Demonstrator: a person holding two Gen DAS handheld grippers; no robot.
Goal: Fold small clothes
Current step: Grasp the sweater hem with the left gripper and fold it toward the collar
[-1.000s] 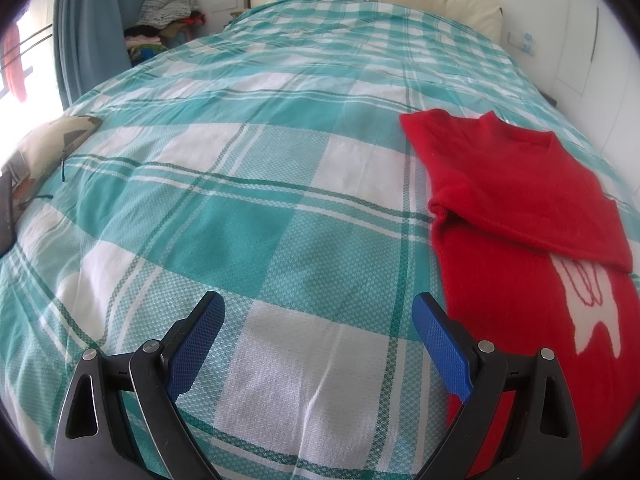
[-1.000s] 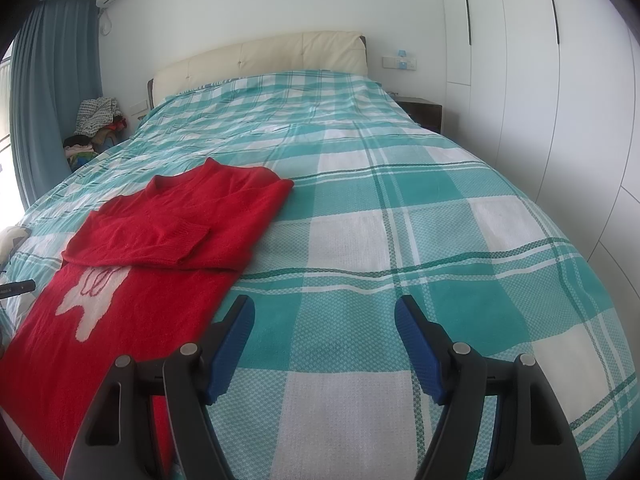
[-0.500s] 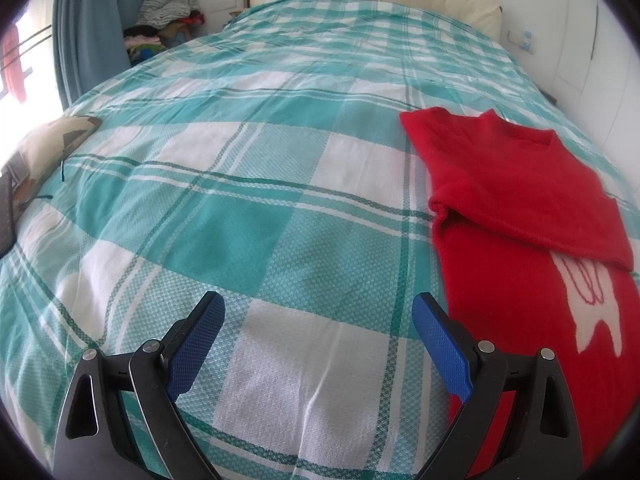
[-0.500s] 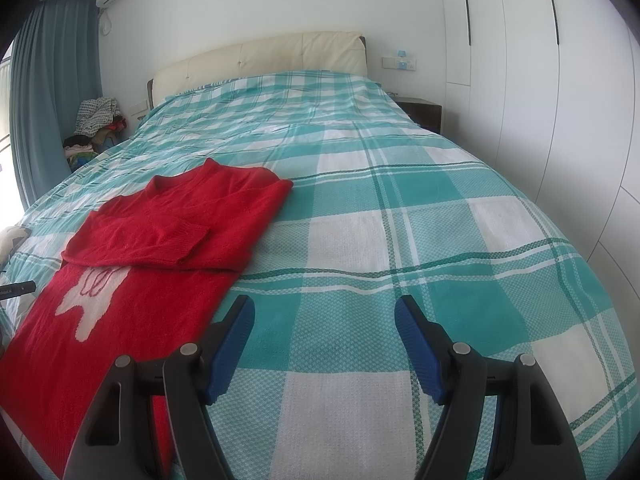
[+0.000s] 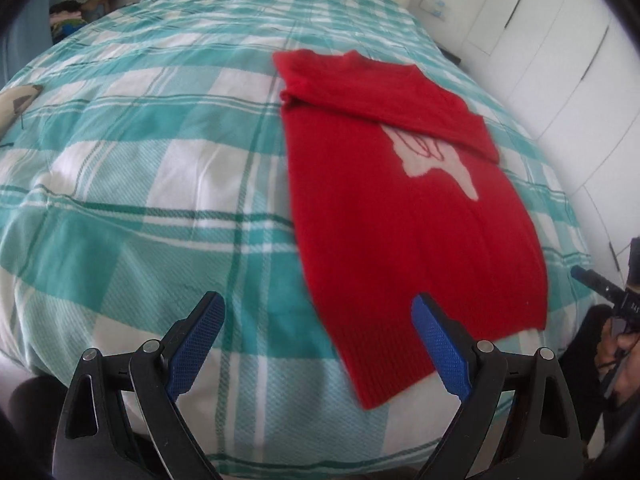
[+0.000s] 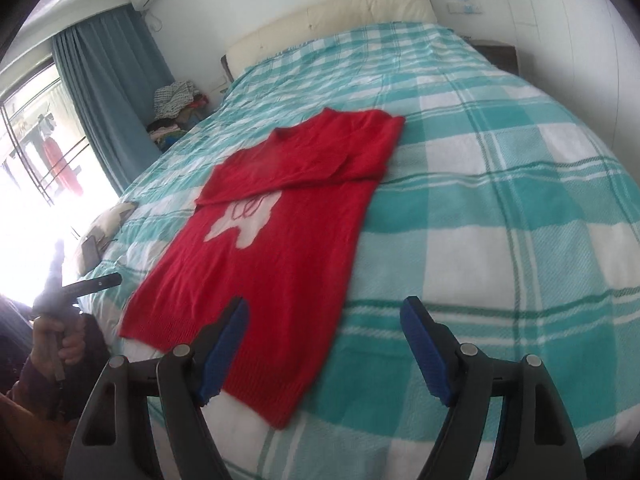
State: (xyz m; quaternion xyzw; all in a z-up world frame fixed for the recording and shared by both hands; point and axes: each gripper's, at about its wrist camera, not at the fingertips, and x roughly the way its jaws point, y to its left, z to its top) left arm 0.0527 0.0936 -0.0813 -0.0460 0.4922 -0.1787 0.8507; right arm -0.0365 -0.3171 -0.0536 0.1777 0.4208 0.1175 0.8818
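Looking along the left gripper (image 5: 318, 346), its blue-padded jaws stand wide with nothing between them, poised above a teal-and-white checked bedspread (image 5: 160, 184). A red knitted sweater with a white motif (image 5: 400, 216) lies flat on the bed ahead and to the right, its sleeves already folded across the chest, its ribbed hem nearest the camera and just past the right-hand blue pad. At the far right edge a hand holds the other tool. From the right gripper (image 6: 324, 352), whose jaws have just been opening and are wide and empty, the same sweater (image 6: 280, 248) lies ahead and to the left, its hem beside the left-hand pad. A blue curtain (image 6: 108, 92) hangs by the bright window. The knit looks soft, light and limp, likely to sag and stretch; the two hem corners seem the best places to pinch.
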